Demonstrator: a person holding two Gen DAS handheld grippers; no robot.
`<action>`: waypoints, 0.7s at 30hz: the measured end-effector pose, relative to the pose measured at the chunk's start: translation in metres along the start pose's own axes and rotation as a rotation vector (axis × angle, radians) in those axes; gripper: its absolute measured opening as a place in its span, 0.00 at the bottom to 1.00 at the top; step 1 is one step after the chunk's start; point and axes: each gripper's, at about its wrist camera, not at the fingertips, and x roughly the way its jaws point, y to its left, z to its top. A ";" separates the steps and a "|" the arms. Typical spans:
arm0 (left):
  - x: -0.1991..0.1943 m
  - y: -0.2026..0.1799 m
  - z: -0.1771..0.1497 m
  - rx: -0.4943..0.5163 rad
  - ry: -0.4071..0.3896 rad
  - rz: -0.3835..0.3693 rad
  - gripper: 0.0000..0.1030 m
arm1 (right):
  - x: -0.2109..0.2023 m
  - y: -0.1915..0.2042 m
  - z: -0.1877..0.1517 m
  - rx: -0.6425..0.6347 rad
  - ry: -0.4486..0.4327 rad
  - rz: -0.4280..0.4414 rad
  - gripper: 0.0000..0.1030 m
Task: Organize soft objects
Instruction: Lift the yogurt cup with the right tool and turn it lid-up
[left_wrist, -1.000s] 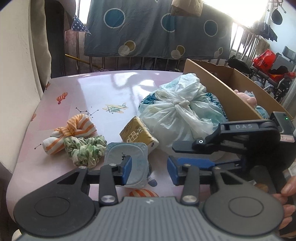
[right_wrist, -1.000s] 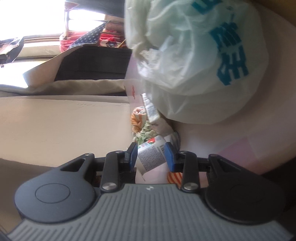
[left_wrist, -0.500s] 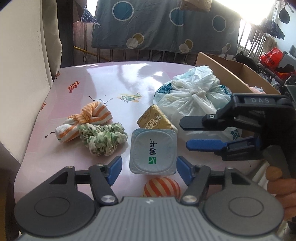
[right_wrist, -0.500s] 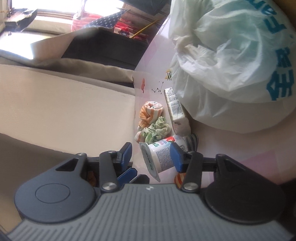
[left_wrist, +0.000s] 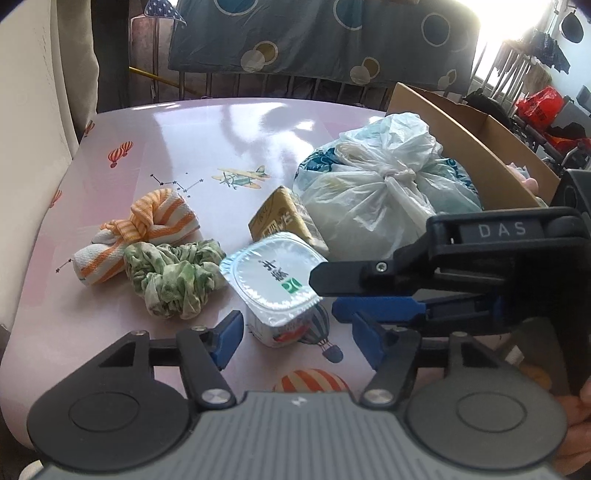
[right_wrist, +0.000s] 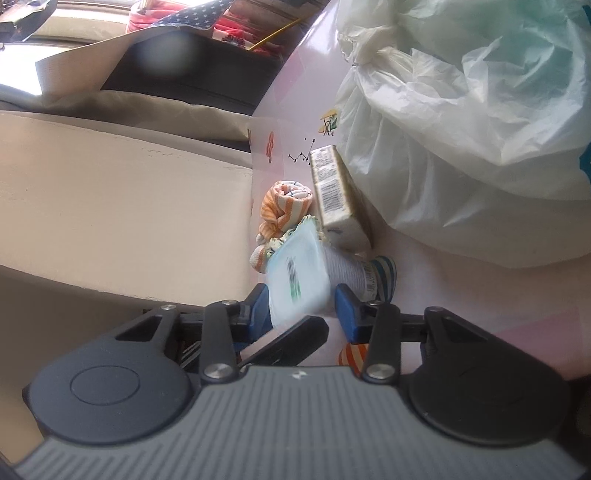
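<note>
- Two soft things are in easy reach on the pink table (left_wrist: 229, 122): a green scrunchie (left_wrist: 173, 275) and an orange-striped knotted cloth (left_wrist: 136, 230), touching each other, left of the yogurt cup (left_wrist: 275, 284).
- Handling guess: both look feather-light and squishy, so they'll collapse under the pads instead of pushing back. I'd pinch the scrunchie through a fat fold of its ruffle, and take the cloth at the knot, where it's bunched thickest. Neither looks slippery or breakable.
- Looks: the scrunchie is crinkly pale green with darker blotches, bunched in a loose ring. The cloth is white with orange stripes, tied into a bow-ish lump.
- The tied white plastic bag (left_wrist: 376, 195) is soft too, but bulky and rustly. I'd grab its knot. It sits against the cardboard box (left_wrist: 476, 147), which I figure is where the soft stuff goes.
- The yogurt cup and the tan carton (left_wrist: 280, 221) are stiff, so I'd leave them out.
- My left tongs (left_wrist: 295, 338) are spread with nothing pinched, jaws easing inward. The yogurt cup stands just ahead of the gap, pads not touching it.
- My right tongs (right_wrist: 301, 310) lie on their side, jaws closing, the cup's foil lid in front of the gap. No pressing that I can see, so nothing held there.
- Watch-out: the cup stands right beside the scrunchie, so a sloppy reach could tip it.
</note>
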 end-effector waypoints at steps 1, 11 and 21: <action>0.000 0.000 -0.001 -0.003 0.001 -0.006 0.63 | 0.000 0.000 0.001 -0.003 -0.001 0.000 0.36; 0.006 -0.004 0.003 0.050 -0.023 0.067 0.64 | -0.003 0.001 0.005 -0.018 -0.055 -0.019 0.37; 0.023 0.003 0.010 0.044 -0.027 0.077 0.60 | 0.014 0.008 0.018 -0.040 -0.072 -0.037 0.35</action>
